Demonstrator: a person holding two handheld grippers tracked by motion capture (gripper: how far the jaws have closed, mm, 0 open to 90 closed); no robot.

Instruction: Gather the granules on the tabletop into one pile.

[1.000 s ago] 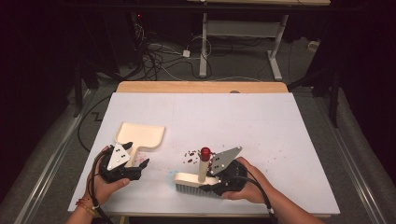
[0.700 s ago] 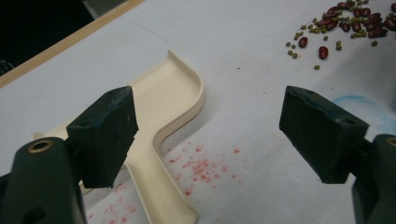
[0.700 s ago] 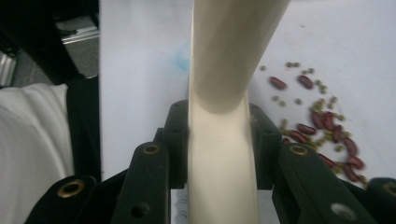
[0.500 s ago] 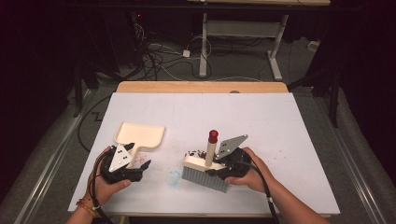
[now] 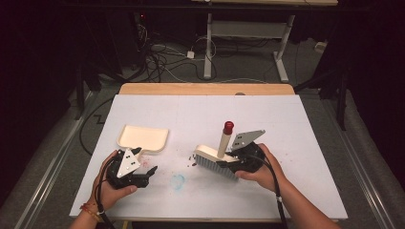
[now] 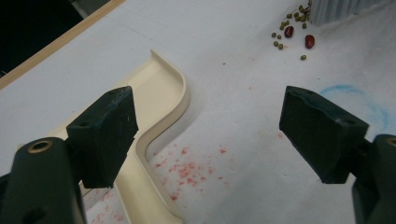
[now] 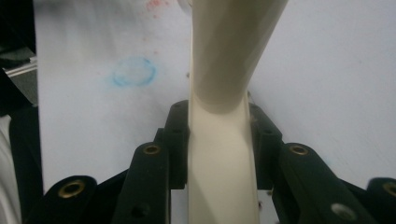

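My right gripper (image 5: 228,164) is shut on a cream hand brush (image 5: 217,160), whose red-tipped handle stands up; the jaws clamp the cream brush (image 7: 223,121) in the right gripper view. The bristles rest on the white table beside a small heap of beans (image 5: 193,161), green and red beans (image 6: 292,28) in the left gripper view. A cream dustpan (image 5: 143,138) lies at the left, its handle pointing toward my left gripper (image 5: 153,172). That left gripper (image 6: 219,135) is open and holds nothing, with the dustpan's handle (image 6: 159,121) just beside its left jaw.
A blue chalk ring (image 5: 177,181) and red smudges (image 6: 187,170) mark the white table cover (image 5: 286,124). A wooden edge (image 5: 205,89) runs along the far side. Cables and a desk frame (image 5: 210,43) lie on the floor beyond.
The right gripper has carried the brush up and rightward, away from the table's front edge, and tilted it. The left gripper has stayed put by the dustpan handle.
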